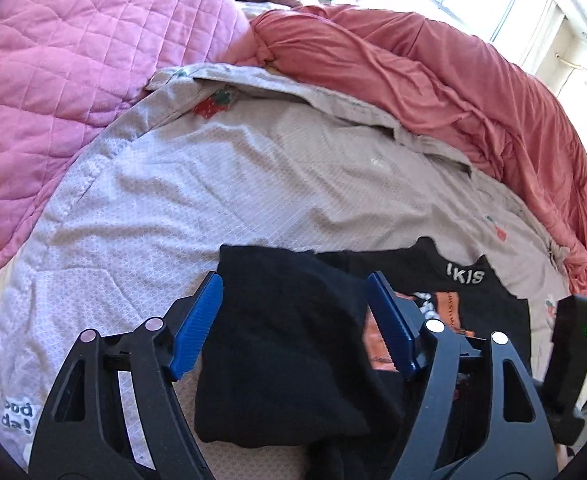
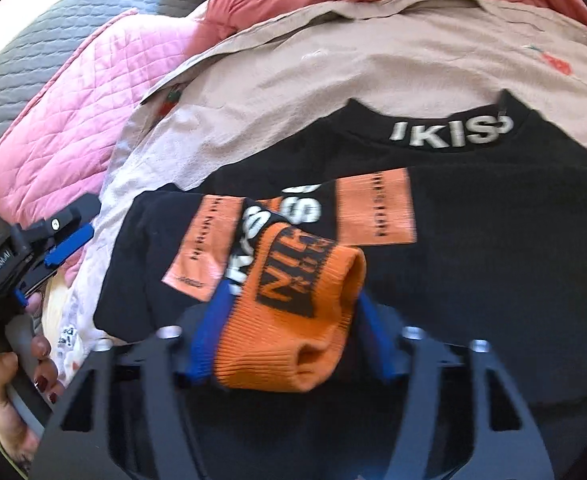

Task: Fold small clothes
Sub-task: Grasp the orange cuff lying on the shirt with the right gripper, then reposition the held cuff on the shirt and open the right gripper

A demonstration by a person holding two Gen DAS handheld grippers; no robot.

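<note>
On beige bedsheet (image 1: pixel 221 184), pink quilt (image 1: pixel 65 60) behind, left fingers (image 1: pixel 201 320) wide, right fingers (image 2: pixel 209 340) clamping orange cuff (image 2: pixel 293 320).

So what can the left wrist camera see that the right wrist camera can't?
Only the left wrist view shows the bright window and the left tongs wide open over a folded black sleeve.

Only the right wrist view shows the orange cuff gripped in the right tongs, the grey quilt, and the person's left hand.

Both show the black top with white letters, the beige sheet and the pink quilt.
</note>
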